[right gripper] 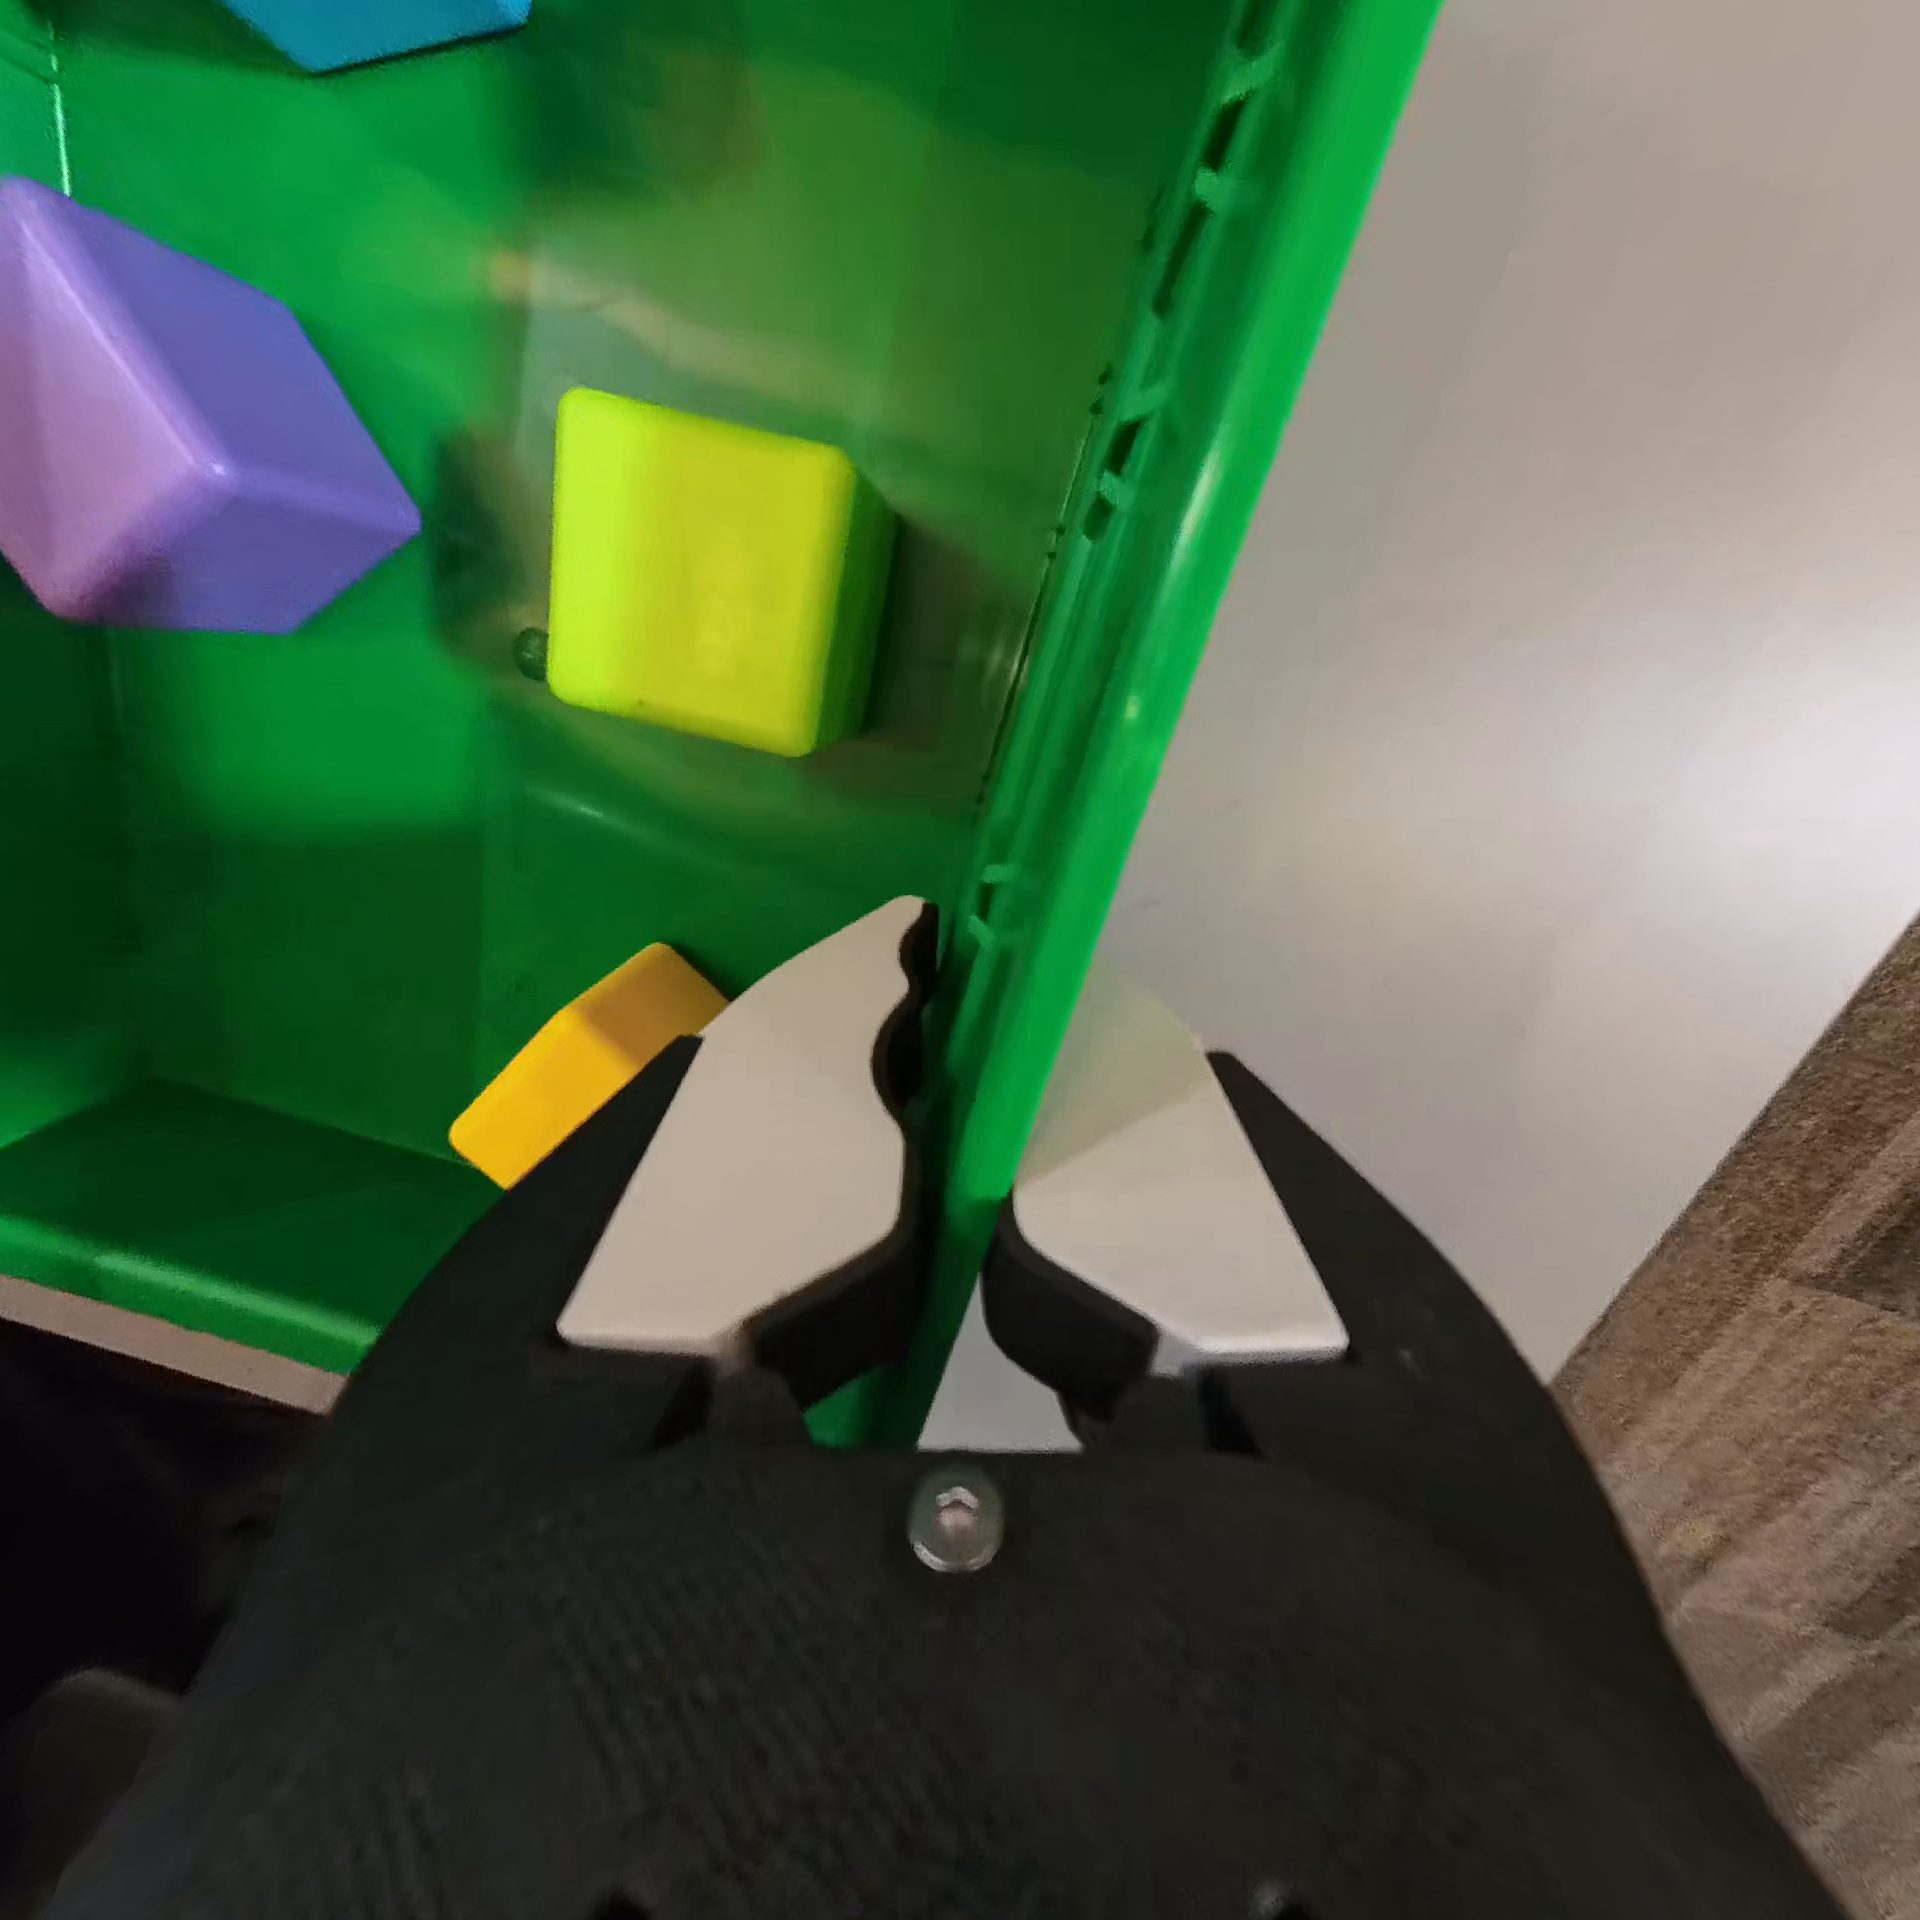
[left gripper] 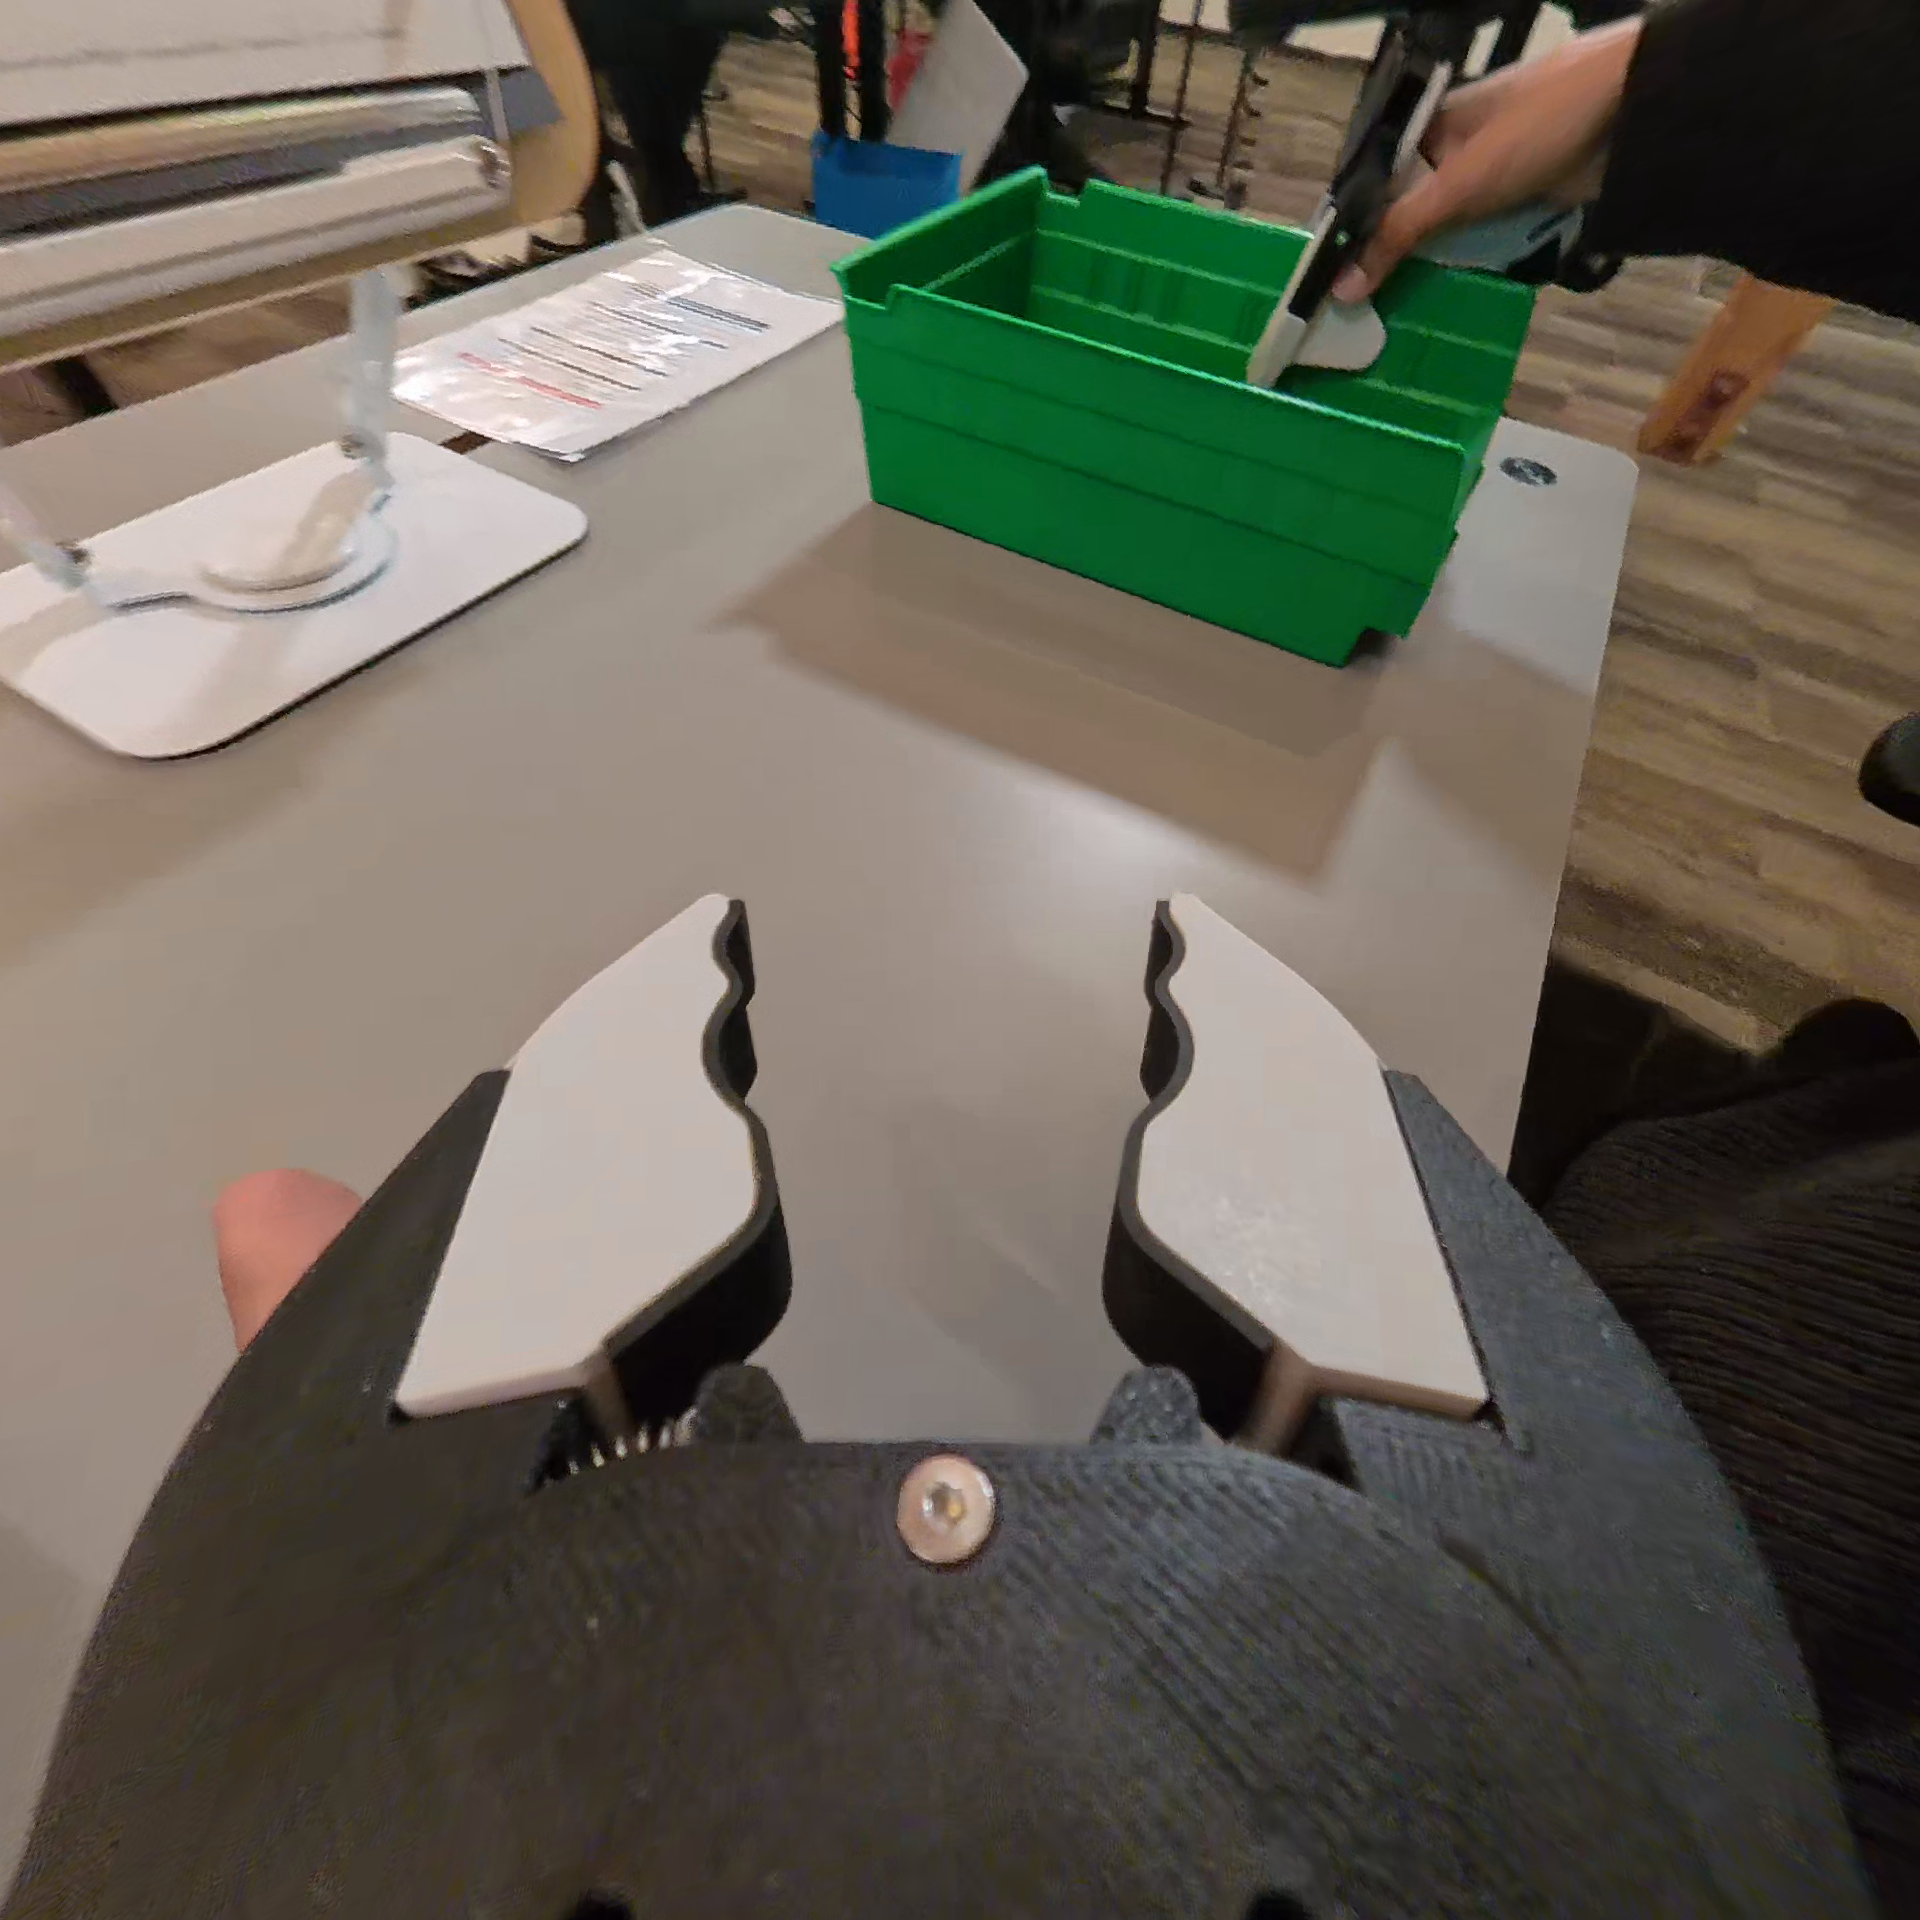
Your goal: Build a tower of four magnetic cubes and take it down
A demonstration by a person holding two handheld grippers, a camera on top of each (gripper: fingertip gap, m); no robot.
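Observation:
A green plastic bin (left gripper: 1143,499) stands on the grey table (left gripper: 727,790) at the far right. My right gripper (right gripper: 997,956) is shut on the bin's side wall (right gripper: 1143,623), one finger inside and one outside; it also shows in the left wrist view (left gripper: 1309,343), held by a hand. Inside the bin lie a purple block (right gripper: 177,436), a lime block (right gripper: 696,571), a yellow block (right gripper: 582,1060) partly behind my finger, and a blue block (right gripper: 384,26) at the top edge. My left gripper (left gripper: 951,914) is open and empty above the table, well short of the bin.
A white base plate (left gripper: 260,592) with a metal stand sits at the left. A laminated sheet (left gripper: 613,343) lies behind it. The table's right edge (left gripper: 1579,727) drops to wood floor. A blue container (left gripper: 883,187) and a wooden leg (left gripper: 1725,364) stand beyond the table. Tip to tip, the grippers are about 50 cm apart. The right tips stand about 6 cm off the lime block (right gripper: 696,571).

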